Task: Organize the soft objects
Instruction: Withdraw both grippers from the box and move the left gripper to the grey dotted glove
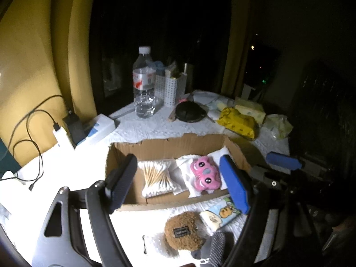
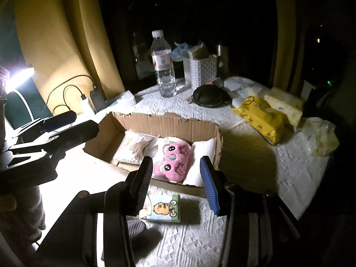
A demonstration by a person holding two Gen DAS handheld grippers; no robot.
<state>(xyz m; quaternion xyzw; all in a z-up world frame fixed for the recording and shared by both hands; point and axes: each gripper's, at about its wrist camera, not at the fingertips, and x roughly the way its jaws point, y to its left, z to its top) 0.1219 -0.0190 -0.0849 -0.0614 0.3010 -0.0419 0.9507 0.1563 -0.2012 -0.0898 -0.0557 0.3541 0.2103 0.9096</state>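
A torn cardboard box (image 1: 169, 143) (image 2: 164, 124) stands on the white-covered table. It holds a pack of cotton swabs (image 1: 156, 178), white pads and a pink plush toy (image 1: 205, 175) (image 2: 173, 162). In front of the box lie a brown plush toy (image 1: 182, 231) and a cartoon-printed tissue pack (image 1: 220, 215) (image 2: 161, 209). My left gripper (image 1: 178, 184) hovers open over the box's near side, nothing between its fingers. My right gripper (image 2: 175, 184) hangs open above the tissue pack and the box's near edge, holding nothing. Each gripper shows at the edge of the other's view.
Behind the box stand a water bottle (image 1: 144, 82), a white perforated basket (image 2: 200, 69) and a black round case (image 2: 208, 95). A yellow tissue pack (image 2: 264, 118) and other soft packs lie at the right. Chargers with cables (image 1: 66, 131) sit at the left by a lamp (image 2: 20, 77).
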